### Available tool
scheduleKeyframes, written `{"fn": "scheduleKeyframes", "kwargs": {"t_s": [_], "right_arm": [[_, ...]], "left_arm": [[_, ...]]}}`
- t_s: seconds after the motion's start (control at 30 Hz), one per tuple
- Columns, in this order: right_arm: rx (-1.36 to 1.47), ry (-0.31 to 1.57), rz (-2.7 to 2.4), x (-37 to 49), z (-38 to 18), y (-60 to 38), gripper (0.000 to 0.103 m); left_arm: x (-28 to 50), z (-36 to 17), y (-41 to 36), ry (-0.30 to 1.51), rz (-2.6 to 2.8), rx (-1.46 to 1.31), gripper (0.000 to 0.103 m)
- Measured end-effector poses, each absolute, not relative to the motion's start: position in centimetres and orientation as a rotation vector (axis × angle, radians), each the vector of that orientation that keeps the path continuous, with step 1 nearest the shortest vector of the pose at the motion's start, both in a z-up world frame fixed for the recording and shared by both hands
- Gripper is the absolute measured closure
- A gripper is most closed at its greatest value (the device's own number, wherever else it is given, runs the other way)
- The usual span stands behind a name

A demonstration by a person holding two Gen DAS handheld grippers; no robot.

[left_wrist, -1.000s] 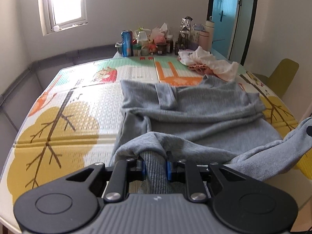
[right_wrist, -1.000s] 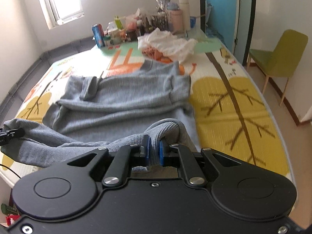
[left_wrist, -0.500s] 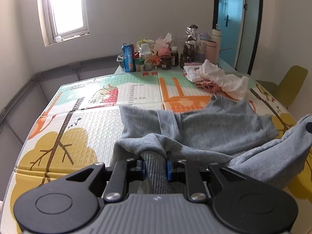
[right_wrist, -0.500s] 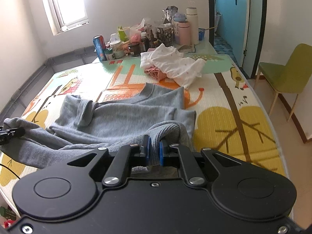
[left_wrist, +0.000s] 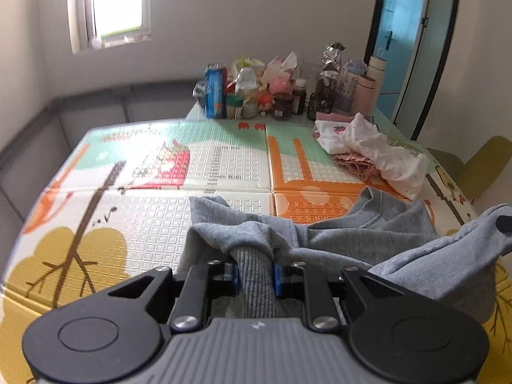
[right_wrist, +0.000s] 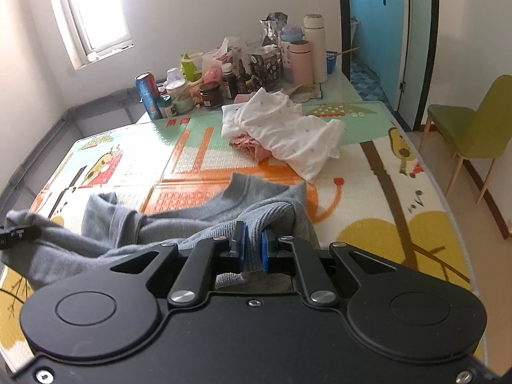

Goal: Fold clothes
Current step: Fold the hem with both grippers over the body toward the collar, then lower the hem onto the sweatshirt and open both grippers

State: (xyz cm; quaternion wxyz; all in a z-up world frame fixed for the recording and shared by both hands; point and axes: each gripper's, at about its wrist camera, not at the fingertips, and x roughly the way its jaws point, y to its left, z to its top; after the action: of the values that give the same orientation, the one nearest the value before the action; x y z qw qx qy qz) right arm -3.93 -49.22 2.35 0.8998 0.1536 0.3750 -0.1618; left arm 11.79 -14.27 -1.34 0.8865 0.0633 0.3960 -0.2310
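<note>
A grey sweatshirt point(left_wrist: 377, 233) lies on the patterned play mat point(left_wrist: 144, 211), its near hem lifted off the surface. My left gripper point(left_wrist: 255, 275) is shut on the ribbed hem at the garment's left corner. My right gripper point(right_wrist: 252, 249) is shut on the ribbed hem at the right corner. The grey sweatshirt point(right_wrist: 179, 220) hangs slack between the two grippers, and its collar points toward the far side. The left gripper's tip point(right_wrist: 16, 235) shows at the left edge of the right wrist view, holding cloth.
A white and pink pile of clothes point(right_wrist: 281, 131) lies beyond the sweatshirt. Bottles, cans and jars point(right_wrist: 224, 80) crowd the far end of the table. A green chair point(right_wrist: 470, 131) stands on the floor to the right, near a blue door point(right_wrist: 377, 22).
Both grippers have lifted the hem and carried it forward toward the collar, so less of the sweatshirt lies flat and the far clutter looks closer.
</note>
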Motion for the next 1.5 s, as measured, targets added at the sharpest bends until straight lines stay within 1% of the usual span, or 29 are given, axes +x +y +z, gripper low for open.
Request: {"fn": "scheduleKeyframes", "kwargs": {"t_s": [0.2, 0.4, 0.9, 1.0, 1.07, 1.13, 1.2, 1.27, 1.33, 1.4, 1.5], "right_arm": [[0.31, 0.837, -0.371, 1.9, 0.5, -49.9, 0.094], [0.305, 0.905, -0.404, 6.4, -3.0, -50.5, 0.093], [0.405, 0.952, -0.486, 12.1, -8.1, -55.4, 0.09], [0.414, 0.956, -0.509, 12.9, -8.7, -56.0, 0.086], [0.405, 0.94, -0.537, 13.2, -8.8, -56.3, 0.078], [0.397, 0.923, -0.561, 13.4, -8.7, -56.6, 0.076], [0.371, 0.905, -0.566, 13.3, -8.2, -56.4, 0.076], [0.345, 0.887, -0.571, 13.3, -7.7, -56.2, 0.076], [0.318, 0.868, -0.576, 13.2, -7.2, -56.0, 0.076], [0.289, 0.85, -0.57, 13.1, -6.7, -55.6, 0.075], [0.248, 0.838, -0.54, 13.0, -5.8, -54.4, 0.073]], "left_arm": [[16.1, -3.5, -14.6, 0.888, -0.48, 0.128, 0.082], [19.1, -6.2, -15.5, 0.957, -0.445, 0.112, 0.078], [26.1, -8.9, -16.4, 1.078, -0.335, 0.007, 0.072], [27.0, -9.1, -17.0, 1.085, -0.317, 0.011, 0.069], [27.6, -9.2, -17.2, 1.1, -0.301, -0.007, 0.065], [28.1, -9.3, -17.1, 1.108, -0.291, -0.044, 0.056], [28.6, -9.2, -17.0, 1.107, -0.28, -0.079, 0.052], [28.9, -8.9, -16.8, 1.094, -0.266, -0.111, 0.045], [28.8, -7.9, -16.7, 1.025, -0.238, -0.112, 0.031], [28.9, -6.9, -16.9, 0.986, -0.235, -0.085, 0.023], [29.0, -5.5, -17.3, 0.933, -0.234, -0.043, 0.022]]}}
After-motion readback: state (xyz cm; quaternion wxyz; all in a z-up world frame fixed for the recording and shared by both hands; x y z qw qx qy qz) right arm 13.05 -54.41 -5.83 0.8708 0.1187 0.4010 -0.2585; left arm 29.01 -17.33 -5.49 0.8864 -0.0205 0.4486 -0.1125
